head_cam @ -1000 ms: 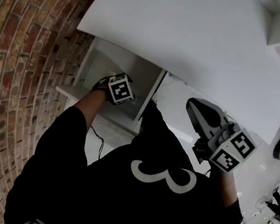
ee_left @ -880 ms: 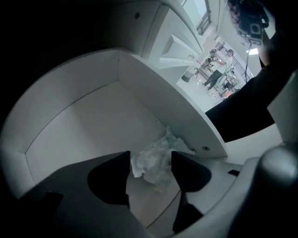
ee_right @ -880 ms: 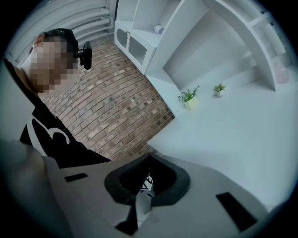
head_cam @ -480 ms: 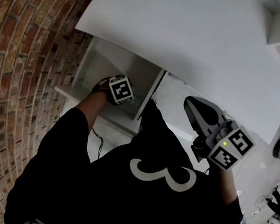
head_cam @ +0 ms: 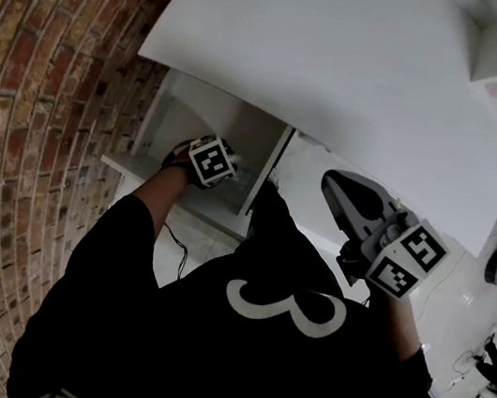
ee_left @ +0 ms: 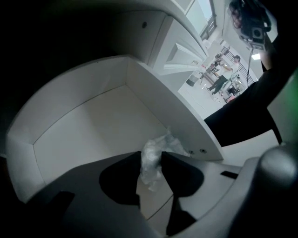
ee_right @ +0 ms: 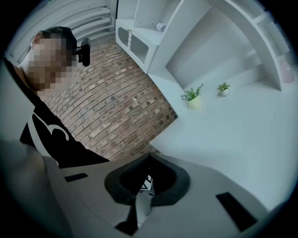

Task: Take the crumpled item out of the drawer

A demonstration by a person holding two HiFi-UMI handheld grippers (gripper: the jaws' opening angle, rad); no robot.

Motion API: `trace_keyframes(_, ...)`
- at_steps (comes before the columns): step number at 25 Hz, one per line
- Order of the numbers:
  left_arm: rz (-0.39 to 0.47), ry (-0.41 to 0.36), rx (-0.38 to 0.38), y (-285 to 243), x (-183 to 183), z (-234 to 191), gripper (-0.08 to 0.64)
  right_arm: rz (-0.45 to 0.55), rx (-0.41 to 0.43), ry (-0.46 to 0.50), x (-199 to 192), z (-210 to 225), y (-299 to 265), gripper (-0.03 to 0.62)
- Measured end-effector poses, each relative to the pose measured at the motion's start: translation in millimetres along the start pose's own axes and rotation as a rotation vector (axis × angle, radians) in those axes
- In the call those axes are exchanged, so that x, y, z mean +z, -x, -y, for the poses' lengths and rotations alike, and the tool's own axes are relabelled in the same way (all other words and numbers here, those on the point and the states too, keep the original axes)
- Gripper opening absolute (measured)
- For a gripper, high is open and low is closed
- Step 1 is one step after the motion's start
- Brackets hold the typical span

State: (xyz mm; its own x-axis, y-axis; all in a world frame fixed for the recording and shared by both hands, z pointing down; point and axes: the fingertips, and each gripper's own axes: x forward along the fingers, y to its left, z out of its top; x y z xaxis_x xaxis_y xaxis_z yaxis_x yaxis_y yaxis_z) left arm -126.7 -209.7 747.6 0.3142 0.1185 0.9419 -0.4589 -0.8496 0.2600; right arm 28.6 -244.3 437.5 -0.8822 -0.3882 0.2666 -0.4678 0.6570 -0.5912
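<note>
The crumpled item [ee_left: 161,145], a wad of clear whitish plastic, lies near the front wall of the open white drawer [ee_left: 79,100]. My left gripper [ee_left: 151,159] reaches down into that drawer; its jaws are closing, and both tips touch the wad, which fills the narrow gap between them. In the head view only its marker cube [head_cam: 211,160] shows inside the drawer [head_cam: 129,163], and the item is hidden. My right gripper [head_cam: 333,182] hangs in the air to the right of the drawer, jaws together and holding nothing; its tips meet [ee_right: 148,157].
A wide white tabletop [head_cam: 349,59] overhangs the drawer. A brick wall [head_cam: 27,107] runs along the left. A dark cable [head_cam: 173,249] lies on the pale floor below the drawer. Two small potted plants [ee_right: 192,96] stand on a white shelf.
My left gripper stays in the drawer, almost where it was. My right gripper has drifted a little to the left and up.
</note>
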Motion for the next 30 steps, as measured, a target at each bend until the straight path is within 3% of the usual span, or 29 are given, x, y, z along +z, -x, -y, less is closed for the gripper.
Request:
trace_keyframes(6,0.067,0.015,0.078,35.9,10.4,-14.4,0.135,0.014,0.021,0.018,4.5,-10.1,-3.2,0.011)
trace_keyframes(17,0.183,-0.038,0.293,116.6,38.1,-11.2,0.127,0.049,0.083,0.074,10.3,-42.6,0.3,0.011)
trace_keyframes(21,0.289,0.036,0.338,154.8,45.6,-2.0,0.127,0.056,0.099,0.107,12.7,-60.6,6.0,0.011)
trace_keyframes(25,0.419,0.012,0.393,200.6,62.9,13.7,0.127,0.072,0.117,0.144,20.3,-73.7,11.0,0.011)
trace_keyframes(28,0.486,0.056,0.425,235.2,64.1,30.5,0.127,0.089,0.127,0.172,25.1,-87.5,13.6,0.011)
trace_keyframes(30,0.575,0.081,0.414,259.2,69.6,46.3,0.127,0.1,0.129,0.191,27.1,-97.3,15.8,0.011)
